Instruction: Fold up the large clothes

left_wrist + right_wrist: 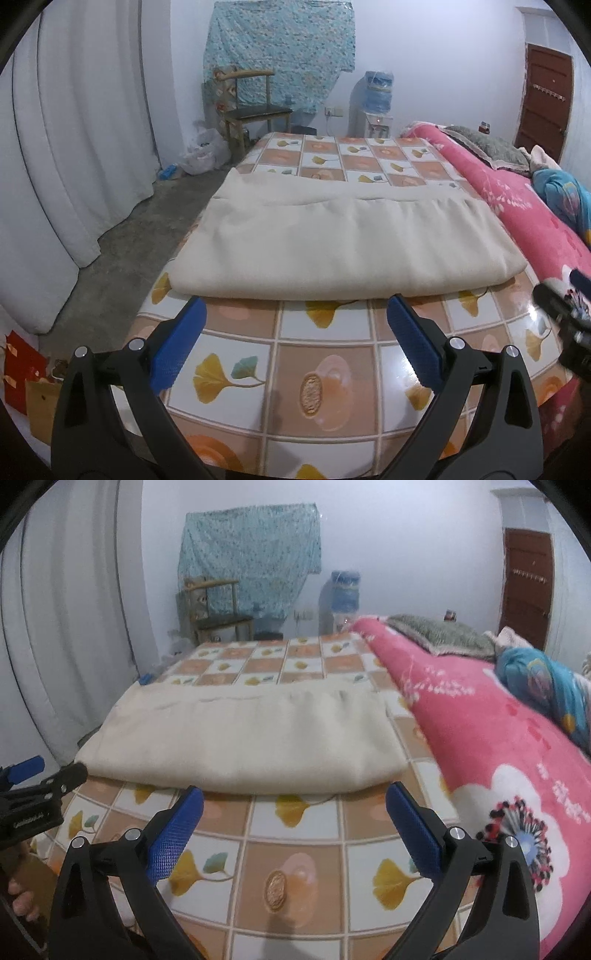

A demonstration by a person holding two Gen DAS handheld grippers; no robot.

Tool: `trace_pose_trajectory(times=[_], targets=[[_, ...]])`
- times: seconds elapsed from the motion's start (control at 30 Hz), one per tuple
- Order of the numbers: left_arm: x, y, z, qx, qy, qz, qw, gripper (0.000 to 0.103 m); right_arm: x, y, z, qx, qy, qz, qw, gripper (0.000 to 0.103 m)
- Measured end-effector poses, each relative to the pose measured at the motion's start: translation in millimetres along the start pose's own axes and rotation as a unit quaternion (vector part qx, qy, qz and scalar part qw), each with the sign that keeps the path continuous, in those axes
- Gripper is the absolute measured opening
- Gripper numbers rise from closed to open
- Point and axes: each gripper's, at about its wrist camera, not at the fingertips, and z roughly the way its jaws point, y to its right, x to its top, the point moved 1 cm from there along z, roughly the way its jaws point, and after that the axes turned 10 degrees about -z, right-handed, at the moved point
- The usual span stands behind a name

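Observation:
A large cream cloth (pixel 343 240) lies folded into a flat wide rectangle on the checked tablecloth of the table (pixel 325 369). It also shows in the right wrist view (pixel 251 738). My left gripper (pixel 295 306) is open and empty, its blue pads just short of the cloth's near folded edge. My right gripper (pixel 295 794) is open and empty, also just short of the near edge, toward the cloth's right end. The left gripper shows at the left edge of the right wrist view (pixel 40 775). The right gripper shows at the right edge of the left wrist view (pixel 565 306).
A pink flowered blanket (pixel 498 757) lies along the table's right side, with a grey pillow (pixel 443 635) and blue clothing (pixel 546 686) on it. White curtains (pixel 74 147) hang on the left. A chair (pixel 255 110) and a water dispenser (pixel 376 107) stand by the far wall.

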Motion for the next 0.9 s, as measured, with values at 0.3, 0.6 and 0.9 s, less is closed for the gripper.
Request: trace_pose_trajectory(times=[0.3,0.6,0.9], targets=[[1.3,19.0,10.7,0.029,-0.013,0.000,0.9995,0.095,-6.0,-2.6,8.6,-0.002,-0.039,-0.001,0.999,0.096],[-2.4,24.2,13.2,0.041,-0.023,0.009,0.9988,0.095,-7.3,-15.7,21.9,0.020,-0.060,-0.011,0.998,0.096],[-6.5,25.2,16.0,0.038,-0.034,0.012,0.9986,0.095,-6.4,-20.9,24.1,0.020,-0.065,-0.016,0.998,0.096]])
